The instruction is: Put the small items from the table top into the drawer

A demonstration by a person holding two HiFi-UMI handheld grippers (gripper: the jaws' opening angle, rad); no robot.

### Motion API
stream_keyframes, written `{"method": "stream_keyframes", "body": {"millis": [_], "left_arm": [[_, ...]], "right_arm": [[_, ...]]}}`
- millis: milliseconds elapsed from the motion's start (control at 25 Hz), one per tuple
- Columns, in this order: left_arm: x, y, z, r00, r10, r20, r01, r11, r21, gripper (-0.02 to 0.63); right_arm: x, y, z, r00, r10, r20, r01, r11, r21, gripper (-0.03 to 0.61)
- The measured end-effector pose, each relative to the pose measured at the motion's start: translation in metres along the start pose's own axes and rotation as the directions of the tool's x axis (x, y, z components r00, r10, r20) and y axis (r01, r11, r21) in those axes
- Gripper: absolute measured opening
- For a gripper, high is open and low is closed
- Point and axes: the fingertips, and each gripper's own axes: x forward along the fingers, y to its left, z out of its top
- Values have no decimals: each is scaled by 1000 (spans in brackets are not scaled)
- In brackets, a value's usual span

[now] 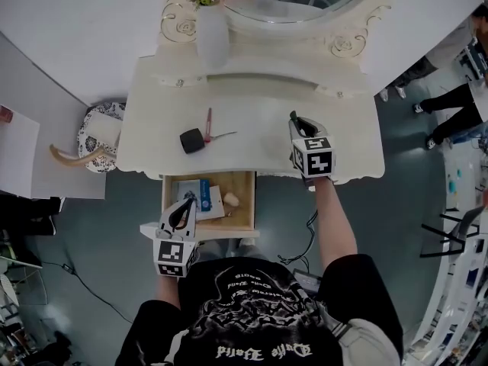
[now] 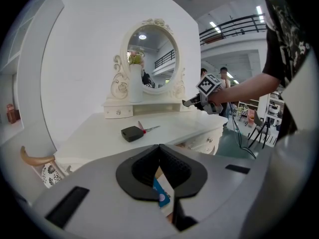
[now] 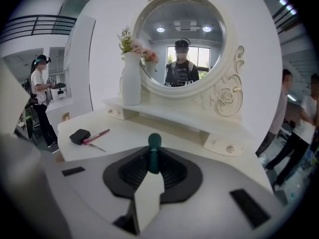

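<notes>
- Cream vanity bench [image 1: 259, 117] carries a small black block [image 1: 191, 140] and a slim pink pen [image 1: 208, 123], upper centre.
- Right gripper [image 3: 152, 169] clamps a dark green-tipped stick [image 3: 154, 144], centre right.
- Left gripper [image 2: 159, 149], jaws together and empty, hovers at the open wooden drawer [image 1: 247, 204].
- Likely next: carry the stick lower left over the drawer and release it.

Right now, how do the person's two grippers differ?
The right gripper hovers above the table top, the left gripper over the open drawer. The right gripper's jaws clamp a dark green stick; the left gripper's jaws are together, empty. Both sets of jaws are closed.
</notes>
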Motion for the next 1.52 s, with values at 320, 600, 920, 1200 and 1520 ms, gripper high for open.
{"method": "stream_keyframes", "body": {"millis": [320, 600, 920, 1200, 1520], "left_arm": [[-10, -8, -2, 1000, 3, 25, -2, 1000, -11, 15], [-16, -21, -2, 999, -17, 38, 17, 1000, 7, 15], [-22, -26, -8, 999, -4, 34, 4, 1000, -4, 15], [-28, -30, -9, 999, 11, 43, -10, 1000, -10, 15], [-34, -35, -13, 999, 9, 42, -8, 1000, -13, 15]], "right_arm": [[-26, 19, -4, 1000, 23, 20, -23, 1000, 3, 60], [-41, 36, -9, 999, 44, 18, -43, 998, -45, 60], [-50, 59, -22, 997, 81, 4, -81, 995, -56, 60], [-59, 82, -31, 991, 131, -4, -131, 989, -76, 60], [-68, 101, -44, 983, 183, -17, -183, 977, -111, 60]]}}
